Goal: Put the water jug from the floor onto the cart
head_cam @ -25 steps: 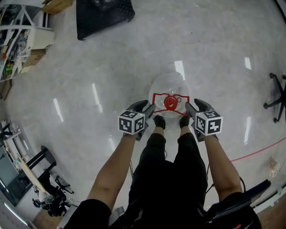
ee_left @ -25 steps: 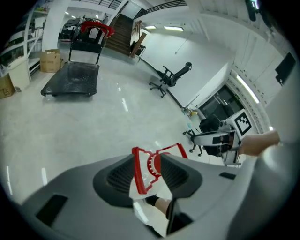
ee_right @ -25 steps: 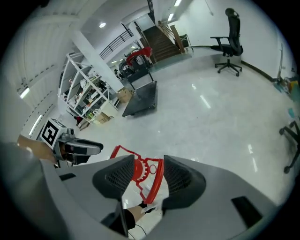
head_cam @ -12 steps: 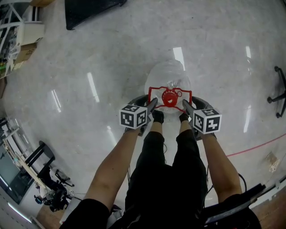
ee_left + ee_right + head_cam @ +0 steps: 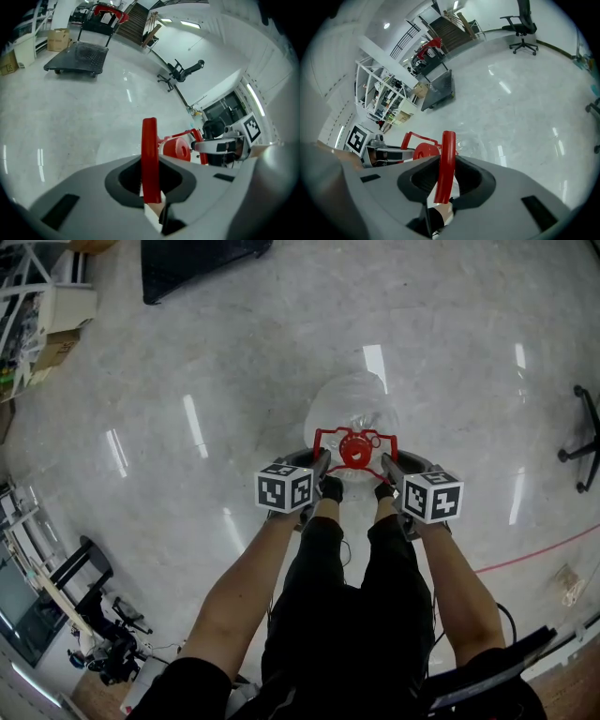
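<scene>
A clear water jug (image 5: 354, 399) with a red cap (image 5: 355, 452) stands on the floor just past my feet. A red handle frame (image 5: 354, 435) sits around its neck. My left gripper (image 5: 322, 460) is at the frame's left side and my right gripper (image 5: 387, 463) at its right side. In the left gripper view a red handle bar (image 5: 150, 154) runs through the left gripper (image 5: 150, 187), whose jaws are closing onto it. In the right gripper view the other bar (image 5: 446, 159) runs through the right gripper (image 5: 443, 187), also closing. The black flat cart (image 5: 79, 56) stands several steps away.
The cart (image 5: 202, 263) is at the top of the head view. Shelves and boxes (image 5: 28, 306) line the left. An office chair (image 5: 586, 442) stands at the right. A red line (image 5: 534, 554) crosses the glossy floor. My legs are right behind the jug.
Both grippers sank to the jug's neck and their jaws came in from wide open onto the two sides of the red handle frame. The jug stayed on the floor.
</scene>
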The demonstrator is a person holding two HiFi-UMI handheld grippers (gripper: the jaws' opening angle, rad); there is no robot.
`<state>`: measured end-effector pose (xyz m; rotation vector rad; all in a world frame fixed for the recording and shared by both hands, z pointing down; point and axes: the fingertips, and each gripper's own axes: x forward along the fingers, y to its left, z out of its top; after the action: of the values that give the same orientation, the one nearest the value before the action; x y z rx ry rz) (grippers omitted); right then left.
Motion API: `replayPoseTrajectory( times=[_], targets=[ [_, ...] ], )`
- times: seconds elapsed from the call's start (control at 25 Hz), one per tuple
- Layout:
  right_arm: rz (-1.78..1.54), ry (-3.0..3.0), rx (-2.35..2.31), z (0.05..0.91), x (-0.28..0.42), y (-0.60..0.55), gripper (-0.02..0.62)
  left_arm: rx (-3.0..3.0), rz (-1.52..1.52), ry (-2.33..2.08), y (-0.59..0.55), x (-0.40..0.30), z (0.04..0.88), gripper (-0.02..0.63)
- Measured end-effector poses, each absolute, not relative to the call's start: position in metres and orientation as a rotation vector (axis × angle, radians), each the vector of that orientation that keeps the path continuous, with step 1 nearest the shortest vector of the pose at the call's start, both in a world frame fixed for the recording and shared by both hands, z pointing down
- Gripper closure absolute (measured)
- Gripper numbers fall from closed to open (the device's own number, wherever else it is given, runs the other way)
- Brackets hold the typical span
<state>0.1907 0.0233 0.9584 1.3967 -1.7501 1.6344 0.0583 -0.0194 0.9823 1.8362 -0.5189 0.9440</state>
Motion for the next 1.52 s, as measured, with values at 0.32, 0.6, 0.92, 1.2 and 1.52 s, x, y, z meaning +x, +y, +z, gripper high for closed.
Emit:
replayPoseTrajectory(
  times=[0.32, 0.6, 0.92, 1.2, 1.52],
  targets=[
    [1.575, -1.872, 1.374, 0.885, 0.196, -0.007, 0.502, 1.891, 0.851, -0.574, -0.041, 0.065, 0.908, 0.561],
    [1.484, -1.963, 1.361, 0.764, 0.200, -0.032, 0.503, 1.936, 0.766, -0.644, -0.057, 0.069, 0.787, 0.561],
    [1.335, -2.117, 1.358, 0.631, 0.183, -0.075, 0.502, 2.067, 0.635, -0.706, -0.095, 0.054, 0.655, 0.560],
    [1.202, -2.217, 1.377, 0.556, 0.166, -0.119, 0.502, 2.152, 0.501, -0.745, -0.132, 0.045, 0.576, 0.557],
    [1.147, -2.260, 1.387, 0.522, 0.143, -0.153, 0.502, 2.206, 0.419, -0.756, -0.166, 0.021, 0.543, 0.555]
  ],
)
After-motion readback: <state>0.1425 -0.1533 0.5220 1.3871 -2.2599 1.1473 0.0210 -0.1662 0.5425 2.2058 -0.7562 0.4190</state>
